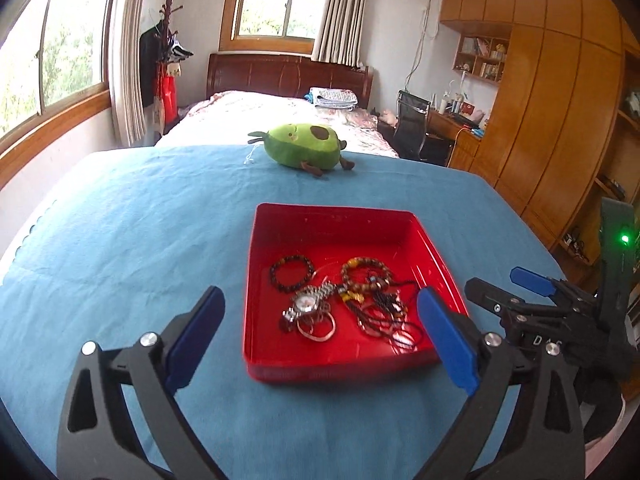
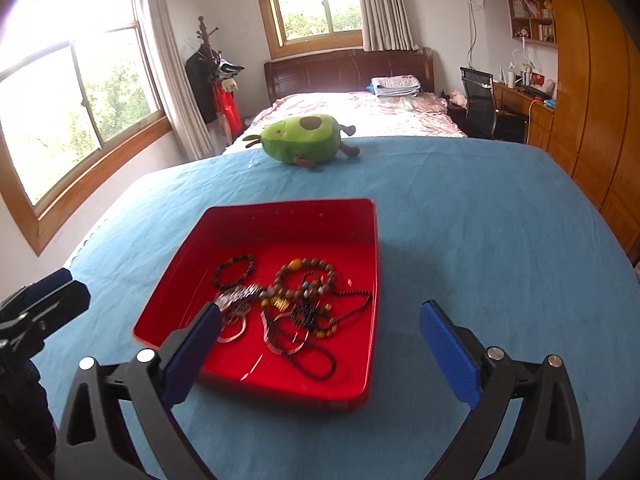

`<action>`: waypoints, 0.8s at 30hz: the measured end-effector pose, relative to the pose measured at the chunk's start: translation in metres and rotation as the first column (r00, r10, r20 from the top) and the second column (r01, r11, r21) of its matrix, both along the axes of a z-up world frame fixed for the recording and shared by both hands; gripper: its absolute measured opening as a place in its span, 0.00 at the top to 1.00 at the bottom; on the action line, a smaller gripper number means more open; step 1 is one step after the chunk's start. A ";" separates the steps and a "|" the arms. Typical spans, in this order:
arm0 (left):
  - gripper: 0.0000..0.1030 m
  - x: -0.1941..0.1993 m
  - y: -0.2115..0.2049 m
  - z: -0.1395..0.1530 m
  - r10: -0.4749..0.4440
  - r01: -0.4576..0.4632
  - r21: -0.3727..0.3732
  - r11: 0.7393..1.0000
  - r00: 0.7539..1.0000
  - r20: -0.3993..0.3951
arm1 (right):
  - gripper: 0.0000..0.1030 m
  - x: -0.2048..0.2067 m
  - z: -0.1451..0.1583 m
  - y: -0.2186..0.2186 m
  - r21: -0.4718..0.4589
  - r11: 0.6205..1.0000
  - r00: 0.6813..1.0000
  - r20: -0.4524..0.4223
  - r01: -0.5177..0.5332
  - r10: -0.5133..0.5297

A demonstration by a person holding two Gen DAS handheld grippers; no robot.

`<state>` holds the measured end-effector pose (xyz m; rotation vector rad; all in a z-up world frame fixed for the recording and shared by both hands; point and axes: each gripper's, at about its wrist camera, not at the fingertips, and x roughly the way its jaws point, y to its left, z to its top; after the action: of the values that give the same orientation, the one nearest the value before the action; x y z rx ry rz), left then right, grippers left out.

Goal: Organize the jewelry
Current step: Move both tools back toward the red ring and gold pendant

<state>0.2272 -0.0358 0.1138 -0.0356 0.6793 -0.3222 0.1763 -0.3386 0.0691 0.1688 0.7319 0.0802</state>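
Hovering near the red tray point(image 1: 340, 220), your left gripper point(image 1: 320, 336) and right gripper point(image 2: 320, 344) have fingers spread, empty. Jewelry point(image 1: 344, 304) lies tangled inside it on the worktop point(image 1: 140, 240). Next, probably pinch the watch point(image 1: 308, 302) free.

The left gripper point(image 1: 318, 338) and right gripper point(image 2: 320, 346) hang side by side, angled downward, fingers spread wide and empty.
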 end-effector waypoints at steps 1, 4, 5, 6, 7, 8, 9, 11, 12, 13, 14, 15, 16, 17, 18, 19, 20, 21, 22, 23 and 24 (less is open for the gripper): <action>0.06 -0.002 0.001 0.000 -0.001 0.001 0.001 1.000 1.000 0.002 | 0.04 -0.003 -0.001 0.001 0.000 1.000 1.000 -0.002 -0.005 0.005; 0.06 -0.020 0.004 0.001 0.001 -0.001 0.002 1.000 1.000 0.006 | 0.04 -0.020 -0.004 0.004 -0.003 1.000 1.000 -0.007 -0.018 0.018; 0.06 -0.026 0.006 0.001 0.003 -0.003 0.003 1.000 1.000 0.006 | 0.04 -0.027 -0.005 0.005 -0.004 1.000 1.000 -0.005 -0.023 0.023; 0.06 -0.030 0.007 0.001 0.003 -0.003 0.004 1.000 1.000 0.008 | 0.04 -0.035 -0.007 0.005 -0.006 1.000 1.000 -0.003 -0.028 0.028; 0.05 -0.036 0.008 0.001 0.002 -0.002 0.005 1.000 1.000 0.011 | 0.04 -0.040 -0.008 0.006 -0.008 1.000 1.000 -0.003 -0.029 0.029; 0.05 -0.043 0.009 0.000 0.001 -0.001 0.008 1.000 1.000 0.014 | 0.04 -0.045 -0.010 0.007 -0.010 1.000 1.000 -0.005 -0.029 0.029; 0.05 -0.047 0.010 0.000 0.002 -0.002 0.009 1.000 1.000 0.016 | 0.04 -0.053 -0.013 0.008 -0.012 0.999 0.999 -0.008 -0.031 0.031; 0.05 -0.056 0.013 -0.002 0.003 -0.003 0.010 1.000 1.000 0.020 | 0.04 -0.062 -0.018 0.012 -0.012 0.999 0.999 -0.012 -0.034 0.034; 0.05 -0.063 0.015 -0.004 0.006 -0.006 0.008 1.000 1.000 0.019 | 0.04 -0.069 -0.020 0.013 -0.011 0.999 0.999 -0.016 -0.036 0.036; 0.05 -0.066 0.017 -0.005 0.007 -0.007 0.006 1.000 1.000 0.019 | 0.04 -0.074 -0.022 0.014 -0.010 0.999 0.999 -0.020 -0.037 0.037; 0.05 -0.070 0.018 -0.007 0.007 -0.007 0.004 1.000 1.000 0.017 | 0.04 -0.079 -0.025 0.016 -0.008 0.999 0.999 -0.026 -0.040 0.040; 0.05 -0.075 0.020 -0.009 0.010 -0.010 0.002 1.000 1.000 0.012 | 0.04 -0.084 -0.027 0.017 -0.007 0.999 0.999 -0.031 -0.043 0.042; 0.05 -0.079 0.022 -0.011 0.010 -0.010 0.000 1.000 1.000 0.008 | 0.04 -0.090 -0.030 0.018 -0.005 0.999 0.998 -0.037 -0.046 0.046; 0.05 -0.083 0.023 -0.014 0.011 -0.011 -0.001 1.000 1.000 0.006 | 0.04 -0.095 -0.033 0.019 -0.004 0.999 0.998 -0.042 -0.048 0.048; 0.05 -0.086 0.024 -0.016 0.011 -0.011 0.001 1.000 1.000 0.002 | 0.04 -0.100 -0.037 0.021 -0.002 0.999 0.998 -0.049 -0.050 0.050; 0.05 -0.089 0.025 -0.018 0.010 -0.010 0.003 1.000 1.000 -0.003 | 0.04 -0.104 -0.040 0.021 0.003 0.999 0.997 -0.055 -0.054 0.054; 0.05 -0.093 0.027 -0.022 0.006 -0.006 0.006 1.000 1.000 -0.014 | 0.04 -0.110 -0.043 0.021 0.011 0.998 0.996 -0.060 -0.059 0.059; 0.05 -0.096 0.028 -0.024 0.005 -0.005 0.008 1.000 1.000 -0.023 | 0.04 -0.116 -0.047 0.022 0.020 0.998 0.996 -0.066 -0.066 0.068; 0.05 -0.099 0.030 -0.028 0.003 -0.003 0.009 1.000 0.999 -0.038 | 0.04 -0.119 -0.049 0.021 0.022 0.997 0.995 -0.070 -0.070 0.072; 0.05 -0.101 0.032 -0.033 0.001 0.000 0.010 1.000 0.998 -0.055 | 0.04 -0.125 -0.052 0.022 0.022 0.997 0.994 -0.079 -0.075 0.077; 0.05 -0.104 0.034 -0.037 0.001 0.000 0.013 1.000 0.998 -0.068 | 0.04 -0.130 -0.056 0.023 0.024 0.996 0.993 -0.087 -0.083 0.085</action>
<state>0.1236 -0.0018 0.0765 -0.0347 0.7484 -0.3176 0.0462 -0.3156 0.0128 0.1621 0.8265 0.1613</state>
